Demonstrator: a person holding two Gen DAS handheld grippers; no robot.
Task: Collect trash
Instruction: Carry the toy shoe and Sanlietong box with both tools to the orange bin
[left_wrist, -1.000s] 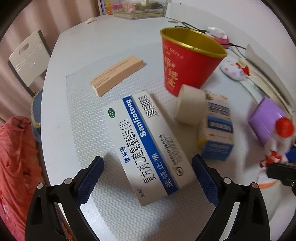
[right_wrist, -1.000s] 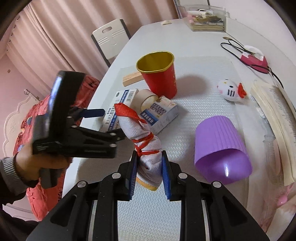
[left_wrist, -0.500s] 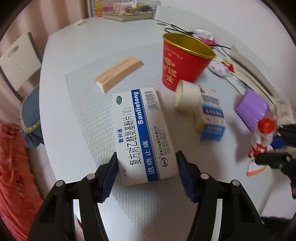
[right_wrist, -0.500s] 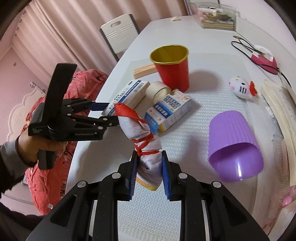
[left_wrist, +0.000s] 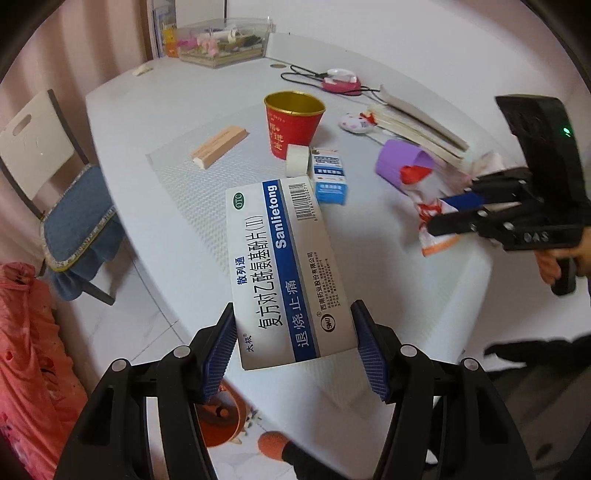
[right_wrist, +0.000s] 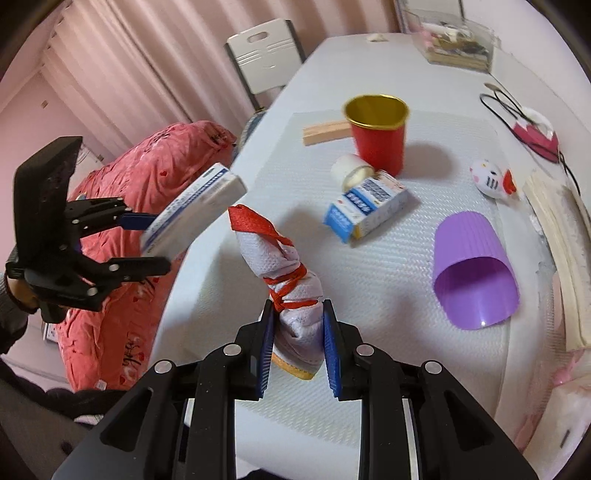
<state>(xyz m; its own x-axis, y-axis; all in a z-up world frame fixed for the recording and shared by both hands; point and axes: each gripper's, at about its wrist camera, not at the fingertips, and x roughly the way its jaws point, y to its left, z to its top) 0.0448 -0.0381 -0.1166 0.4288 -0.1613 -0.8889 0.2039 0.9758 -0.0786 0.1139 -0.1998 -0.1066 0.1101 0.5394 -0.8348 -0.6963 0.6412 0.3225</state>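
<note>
My left gripper (left_wrist: 293, 347) is shut on a white and blue medicine box (left_wrist: 284, 266) and holds it in the air past the table's near edge; the box also shows in the right wrist view (right_wrist: 192, 210). My right gripper (right_wrist: 297, 345) is shut on a white cloth bundle tied with red string (right_wrist: 284, 269), held above the table; it also shows in the left wrist view (left_wrist: 428, 195). On the mat lie a small blue and white box (right_wrist: 364, 210), a tape roll (right_wrist: 349, 171) and a flat tan box (right_wrist: 325, 131).
A red cup (right_wrist: 378, 134) stands upright on the white table (right_wrist: 369, 62). A purple cup (right_wrist: 472, 273) lies on its side. A cat toy (right_wrist: 489, 177), stacked papers (right_wrist: 554, 236), a clear case (right_wrist: 454, 44), a chair (left_wrist: 55, 184) and red bedding (right_wrist: 147, 206) surround the table.
My left gripper closed on the medicine box, lifted it off the mat and drew it back past the table edge. My right gripper kept holding the bundle.
</note>
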